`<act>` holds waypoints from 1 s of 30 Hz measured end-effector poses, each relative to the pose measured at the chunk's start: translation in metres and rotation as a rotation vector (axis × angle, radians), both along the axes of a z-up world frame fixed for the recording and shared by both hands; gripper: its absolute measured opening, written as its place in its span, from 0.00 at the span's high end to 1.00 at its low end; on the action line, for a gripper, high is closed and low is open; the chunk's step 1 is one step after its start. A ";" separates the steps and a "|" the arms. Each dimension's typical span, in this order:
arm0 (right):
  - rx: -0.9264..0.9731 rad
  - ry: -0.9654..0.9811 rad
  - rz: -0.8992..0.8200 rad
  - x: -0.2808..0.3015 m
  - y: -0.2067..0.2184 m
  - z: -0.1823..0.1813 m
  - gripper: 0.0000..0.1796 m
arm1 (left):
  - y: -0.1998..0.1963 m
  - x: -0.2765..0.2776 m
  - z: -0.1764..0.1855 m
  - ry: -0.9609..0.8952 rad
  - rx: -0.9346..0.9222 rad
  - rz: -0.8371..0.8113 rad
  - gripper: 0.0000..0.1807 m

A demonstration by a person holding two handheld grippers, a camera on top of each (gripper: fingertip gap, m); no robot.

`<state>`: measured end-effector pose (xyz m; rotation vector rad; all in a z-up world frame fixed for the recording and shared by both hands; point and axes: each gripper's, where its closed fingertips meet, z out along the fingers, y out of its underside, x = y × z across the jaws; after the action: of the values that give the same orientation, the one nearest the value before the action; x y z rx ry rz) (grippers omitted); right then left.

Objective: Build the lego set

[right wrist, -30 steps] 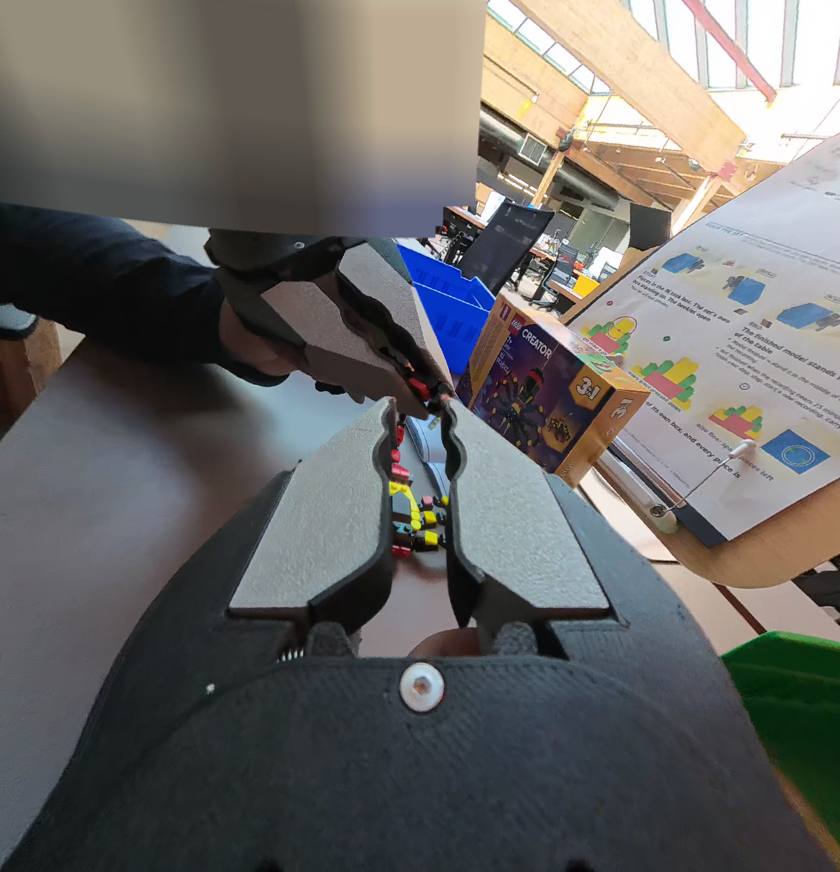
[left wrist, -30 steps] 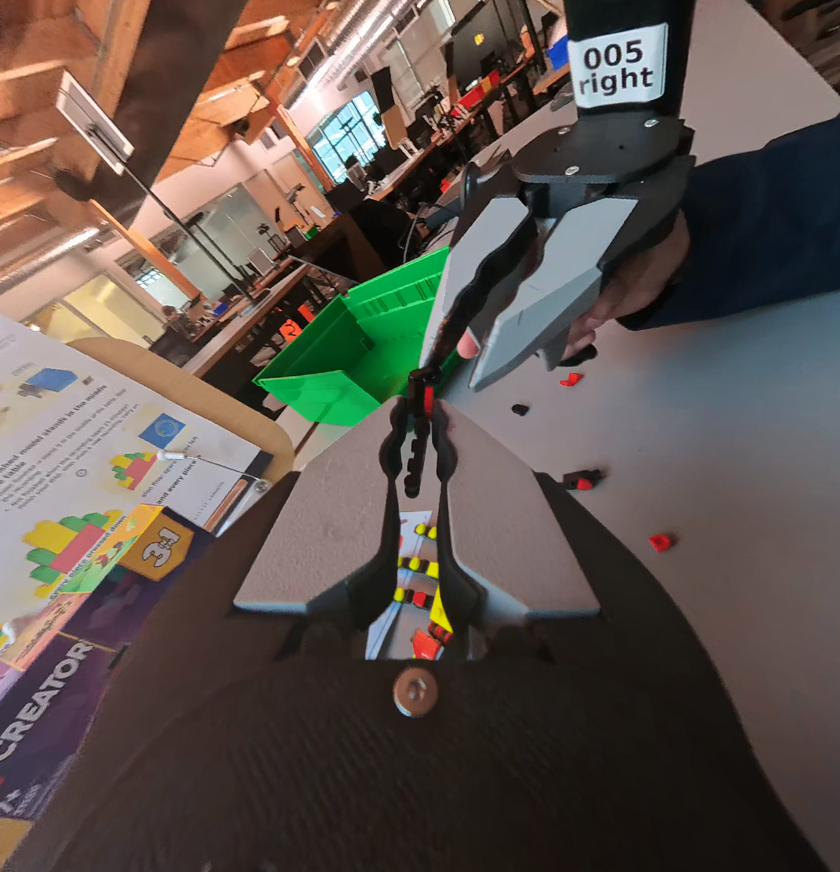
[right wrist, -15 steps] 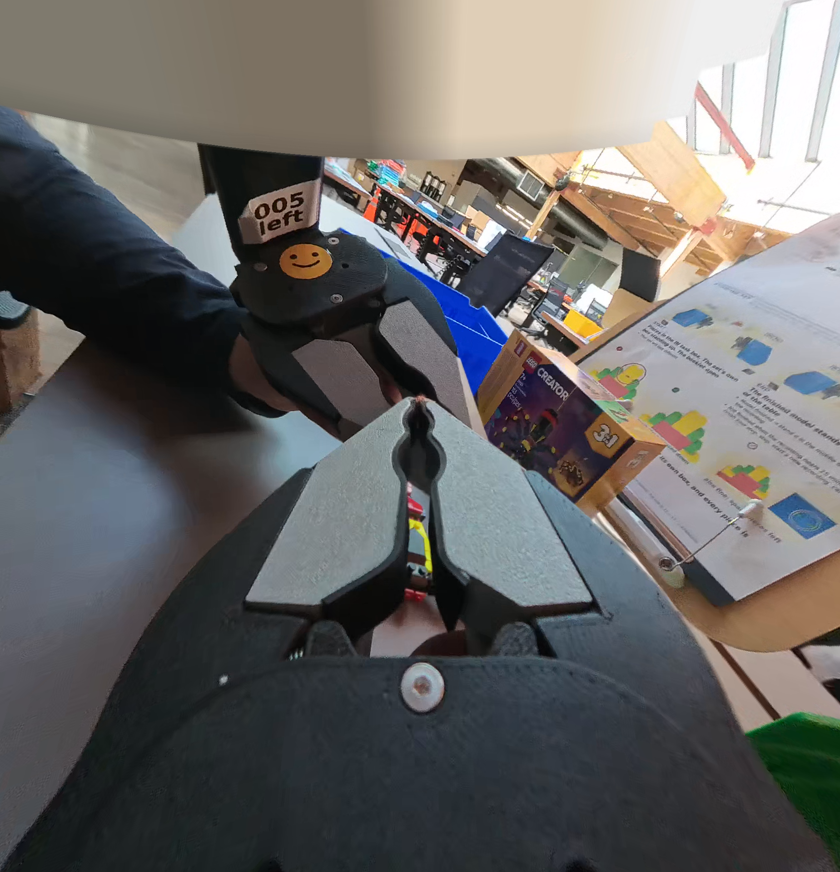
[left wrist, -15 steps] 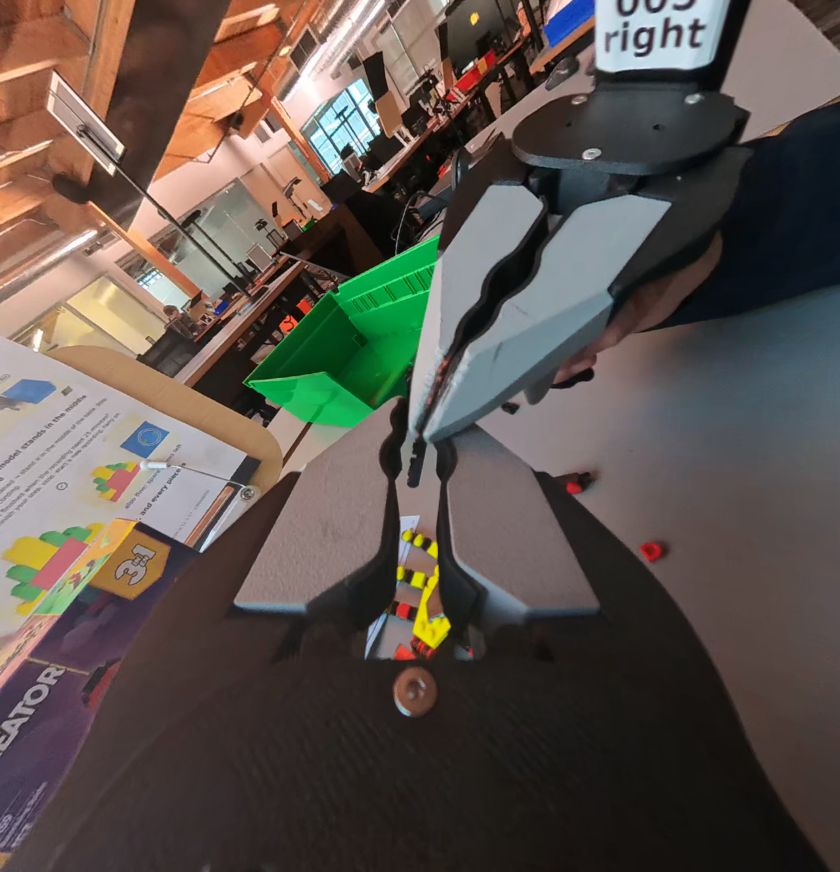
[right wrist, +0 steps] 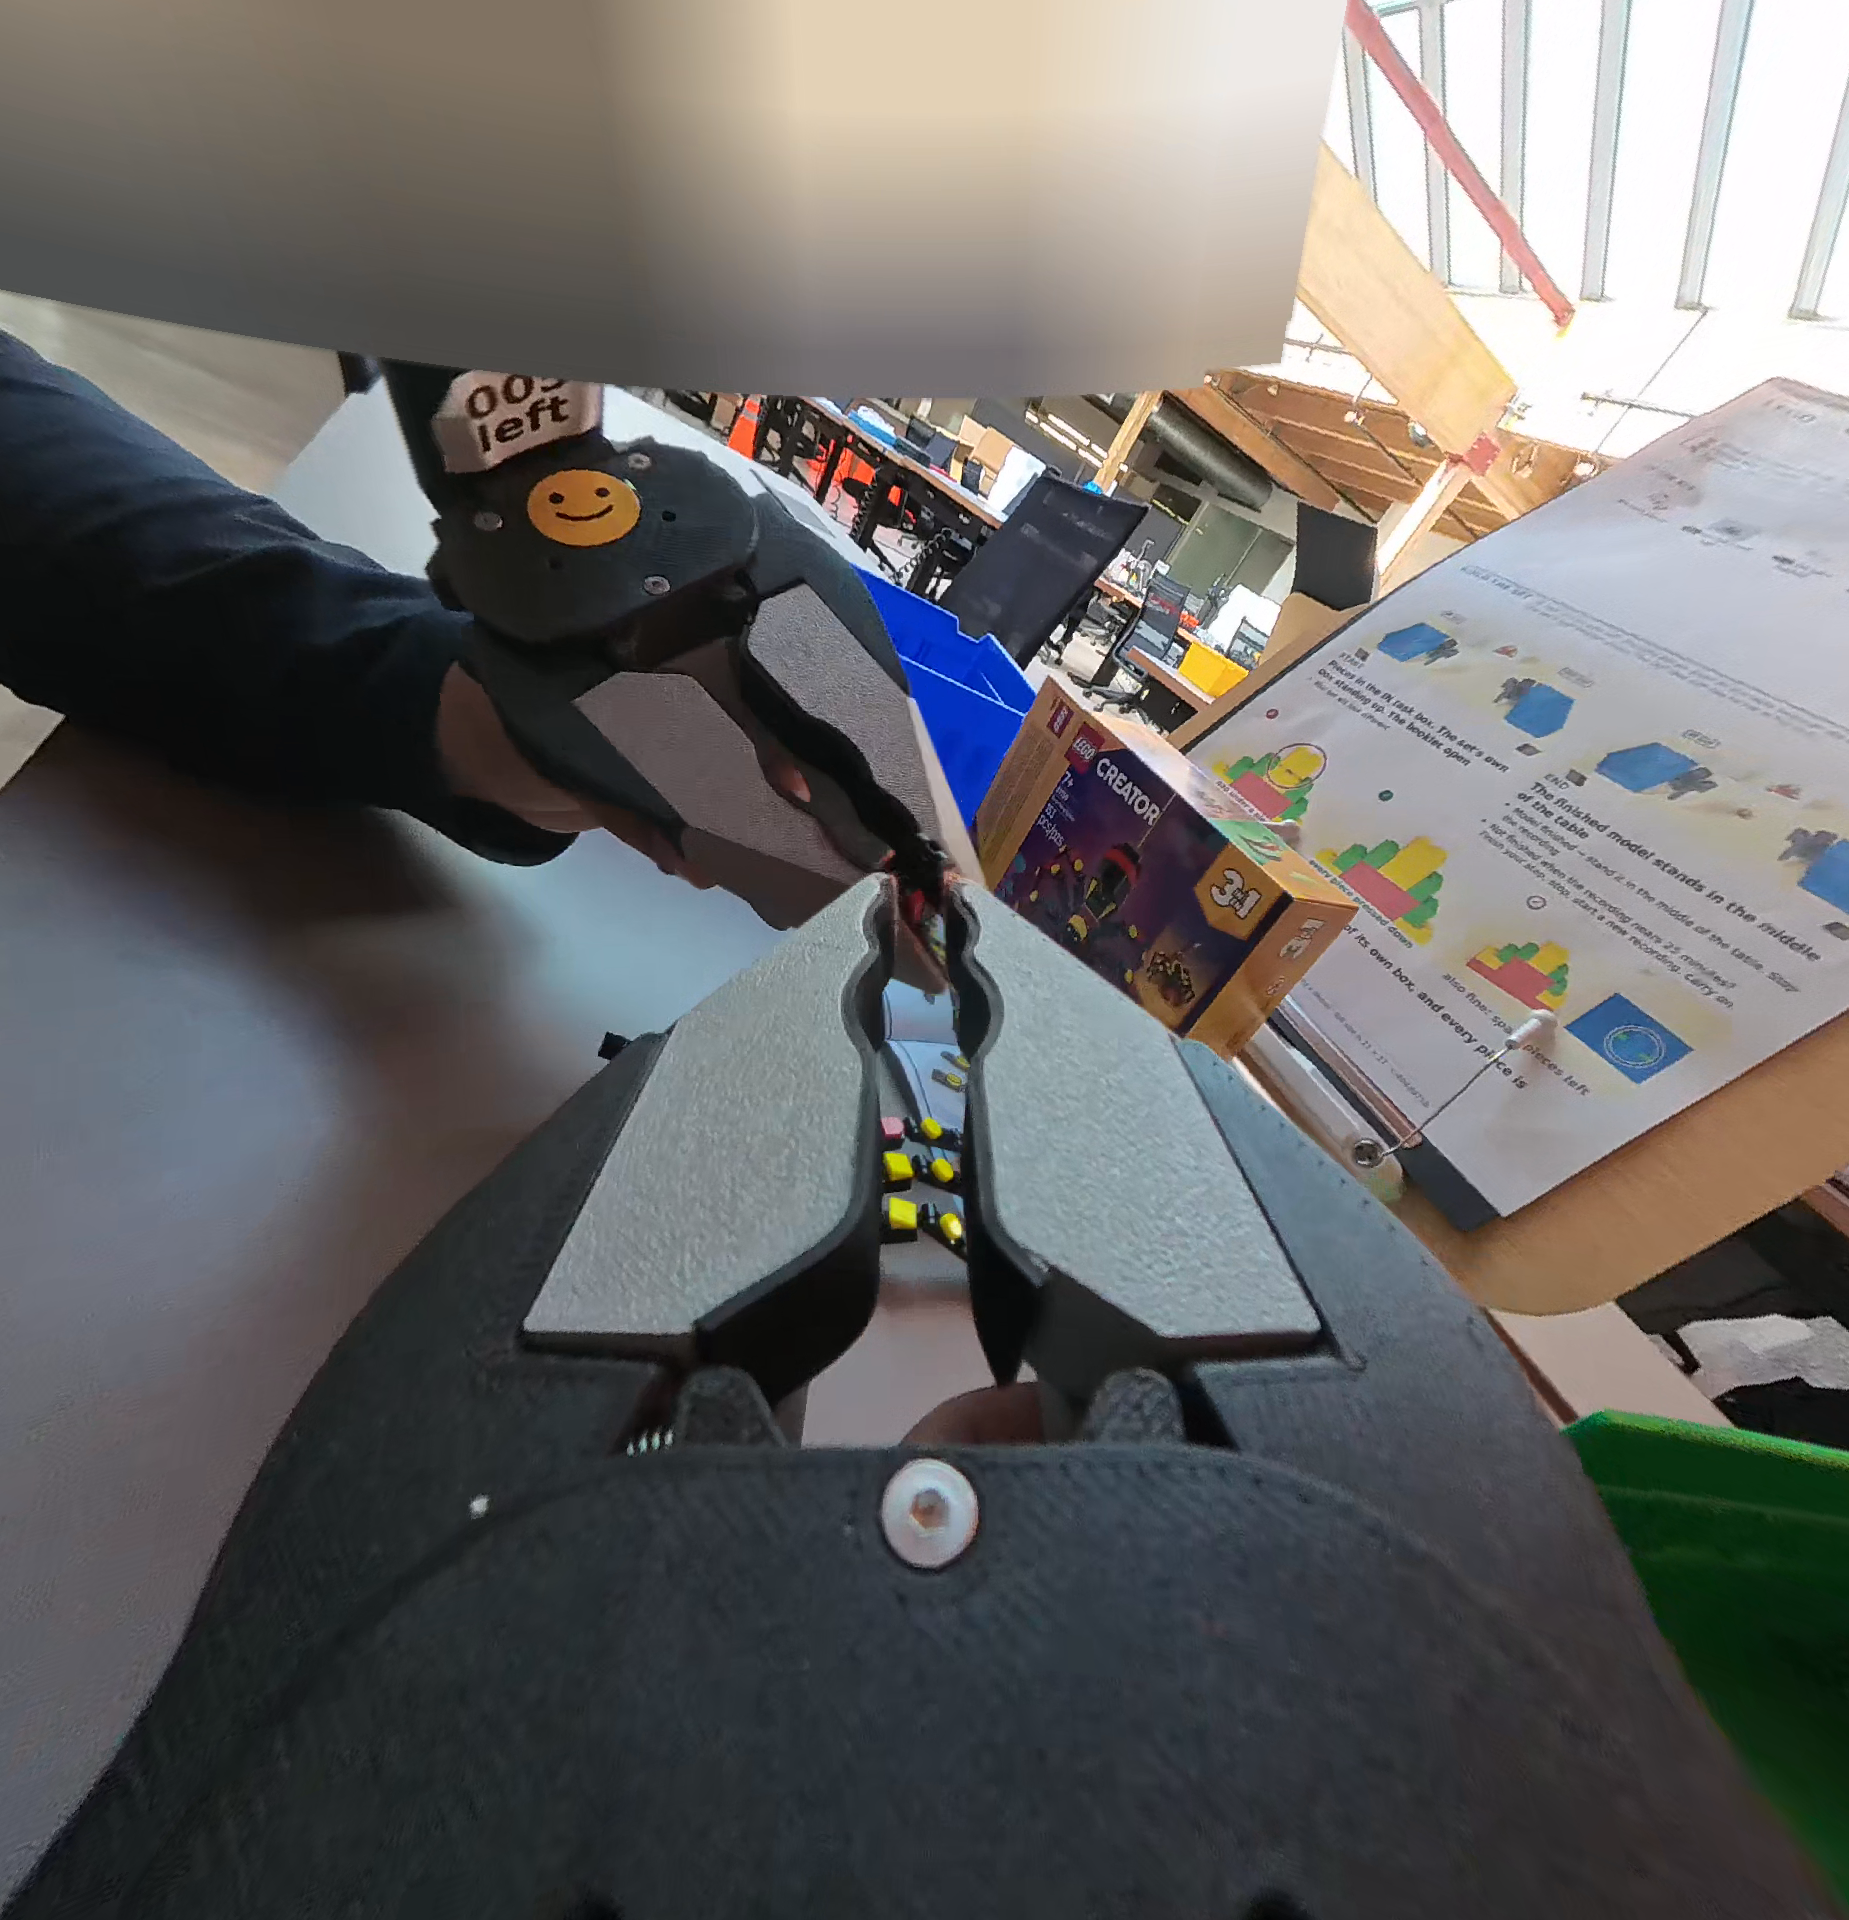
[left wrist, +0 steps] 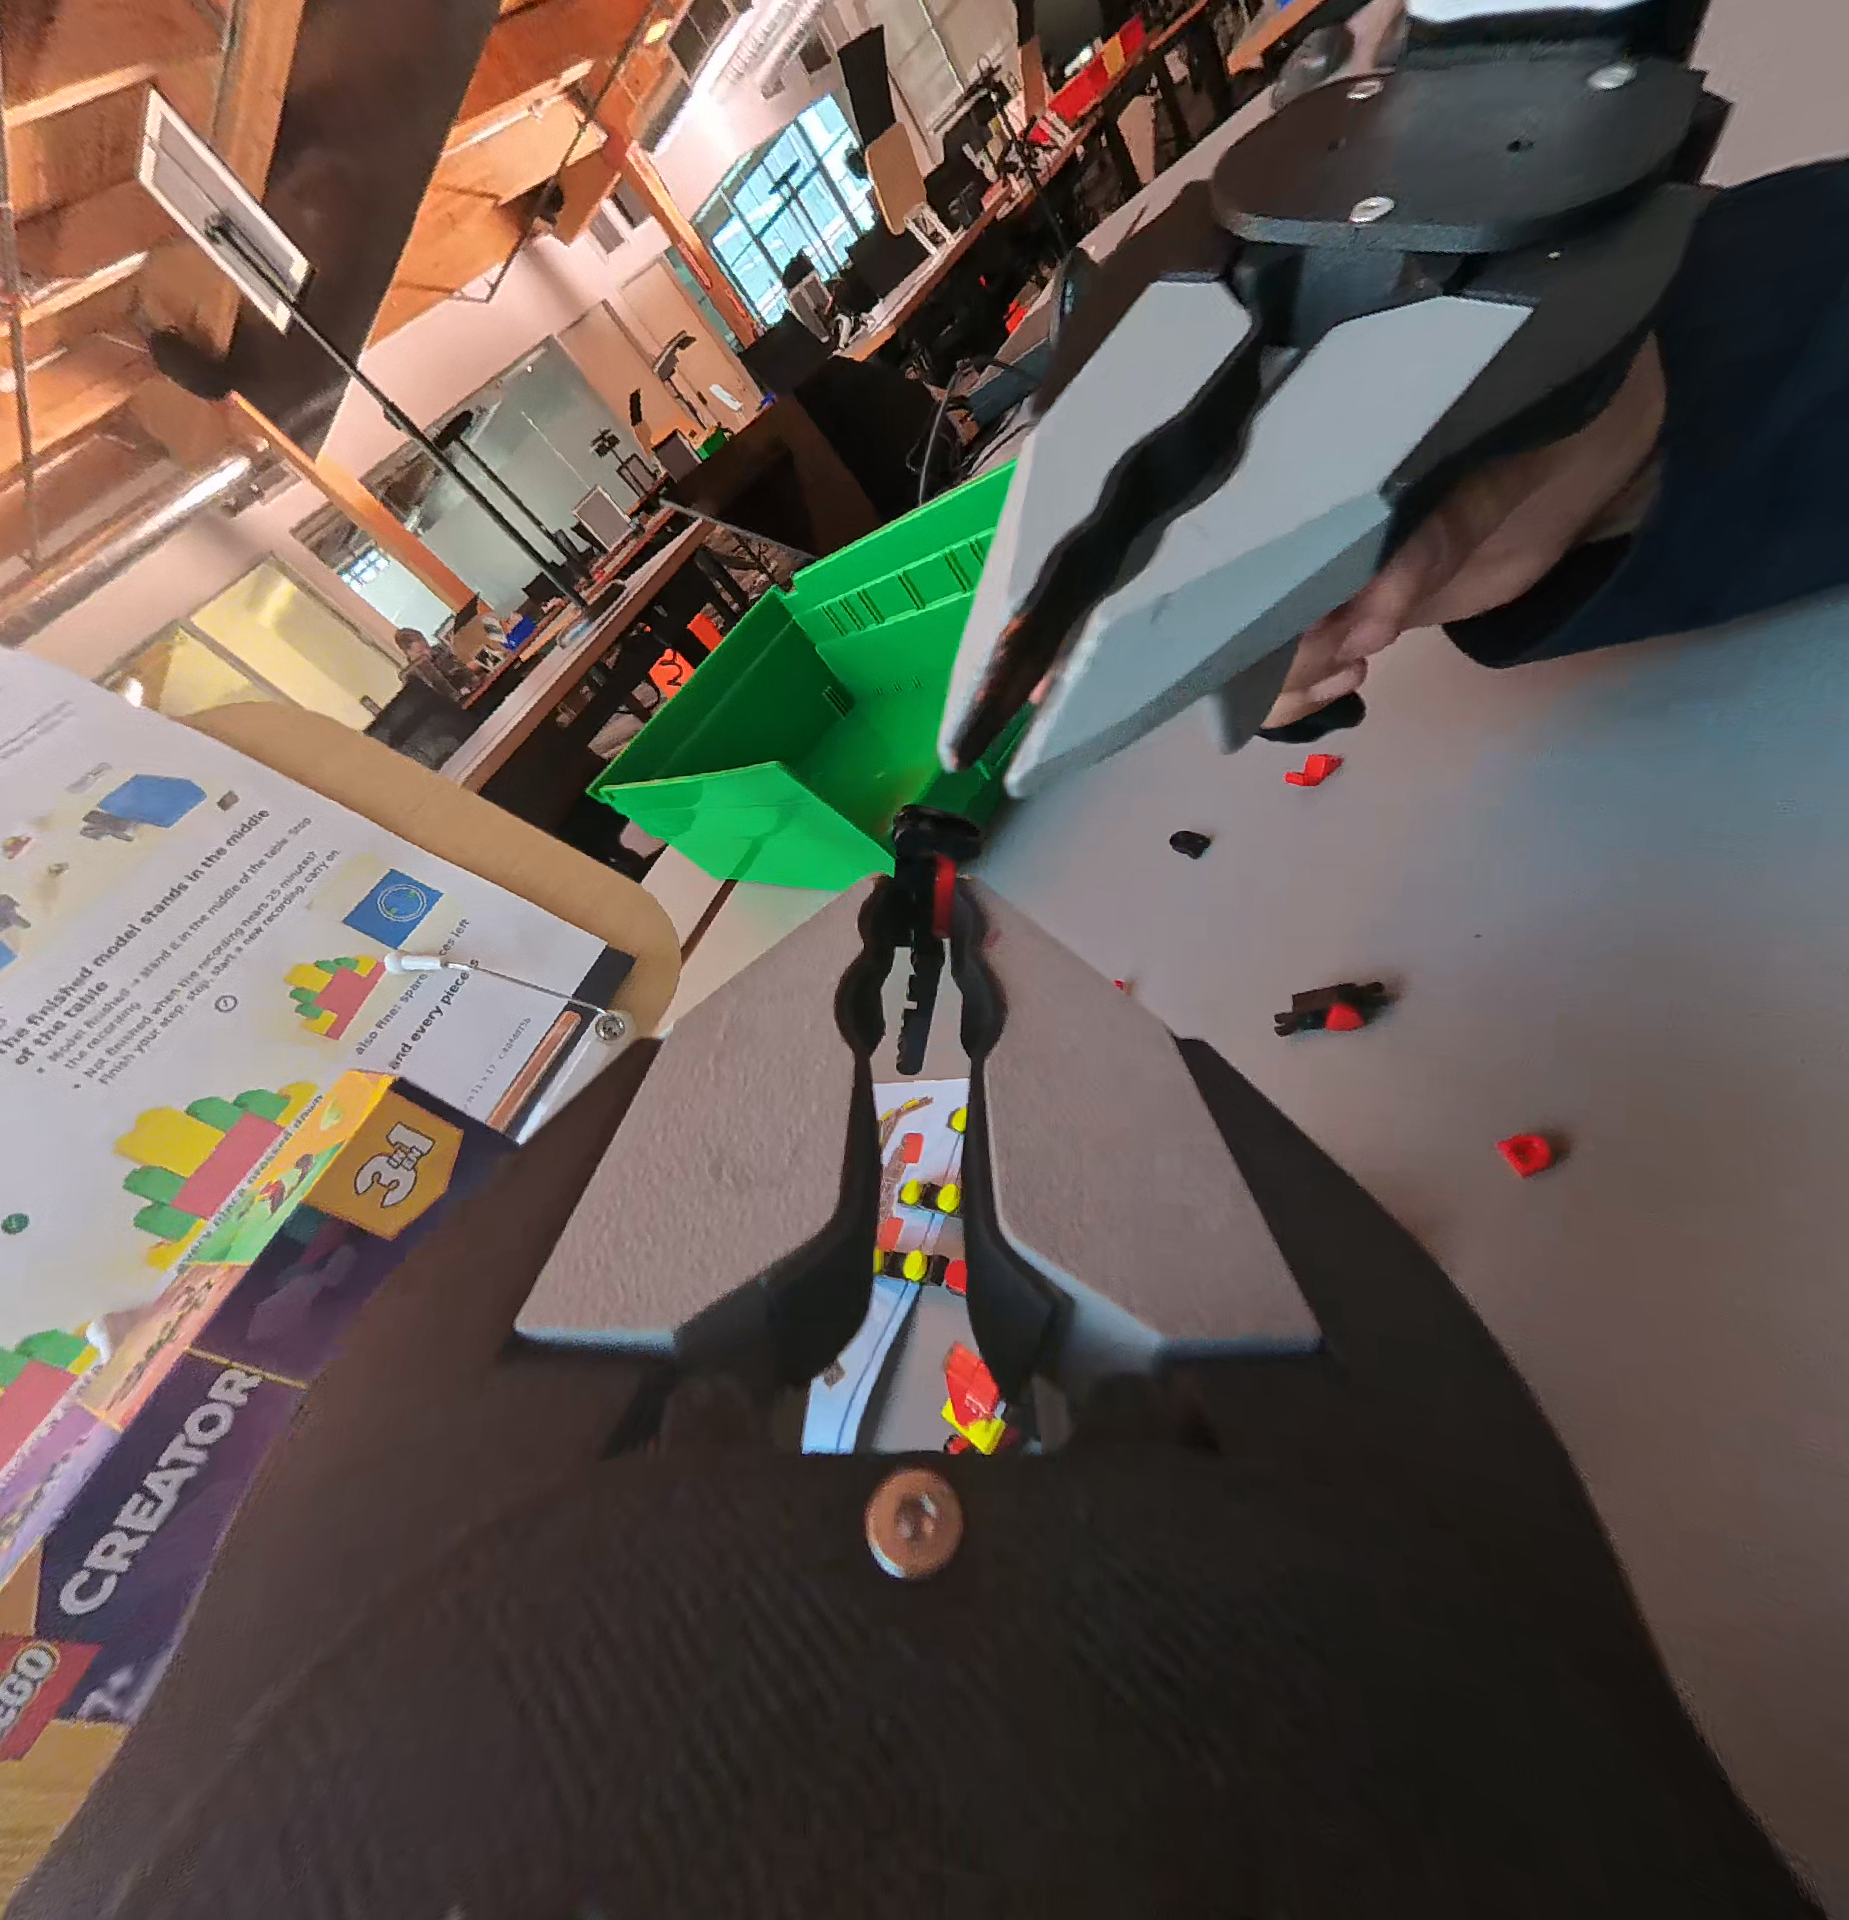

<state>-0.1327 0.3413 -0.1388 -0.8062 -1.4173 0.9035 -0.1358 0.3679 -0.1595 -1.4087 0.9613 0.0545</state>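
The left gripper [left wrist: 918,914] clamps a black-and-red lego sub-assembly [left wrist: 922,935] upright at its fingertips, presenting it to the right gripper [left wrist: 987,753], nearly closed just above, seemingly for joining.

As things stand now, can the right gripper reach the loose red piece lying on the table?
Probably yes. The red piece lies alone on bare table, nothing covering it. But the right gripper looks shut, perhaps on something small, so it must open first.

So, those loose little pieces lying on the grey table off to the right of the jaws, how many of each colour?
Red: 2, the upper red piece and the lower red piece
Black: 1, the black piece
Black-and-red: 1, the black-and-red piece
Total: 4
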 end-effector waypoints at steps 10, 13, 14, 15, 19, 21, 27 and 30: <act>-0.132 -0.064 0.181 0.007 -0.014 -0.008 0.92 | -0.018 0.021 -0.007 0.119 0.049 -0.145 0.96; -0.138 -0.079 0.231 0.009 -0.021 -0.011 0.96 | -0.021 0.023 -0.009 0.131 0.044 -0.163 0.96; -0.140 -0.081 0.238 0.010 -0.021 -0.012 0.96 | -0.022 0.024 -0.009 0.132 0.037 -0.166 0.96; -0.141 -0.086 0.244 0.010 -0.022 -0.013 0.96 | -0.022 0.024 -0.011 0.138 0.030 -0.169 0.96; -0.147 -0.124 0.294 0.013 -0.028 -0.021 0.83 | -0.031 0.034 -0.017 0.159 0.014 -0.245 0.96; -0.143 -0.130 0.310 0.013 -0.030 -0.024 0.83 | -0.034 0.037 -0.021 0.189 0.011 -0.269 0.96; -0.092 -0.124 0.302 0.013 -0.031 -0.025 0.86 | -0.035 0.036 -0.023 0.193 -0.004 -0.273 0.96; -0.082 -0.098 0.320 0.016 -0.034 -0.021 0.92 | -0.035 0.035 -0.023 0.185 -0.017 -0.270 0.97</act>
<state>-0.1171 0.3069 -0.1598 -0.7024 -1.6337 1.1854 -0.1009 0.3331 -0.1822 -1.2935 1.3015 -0.0256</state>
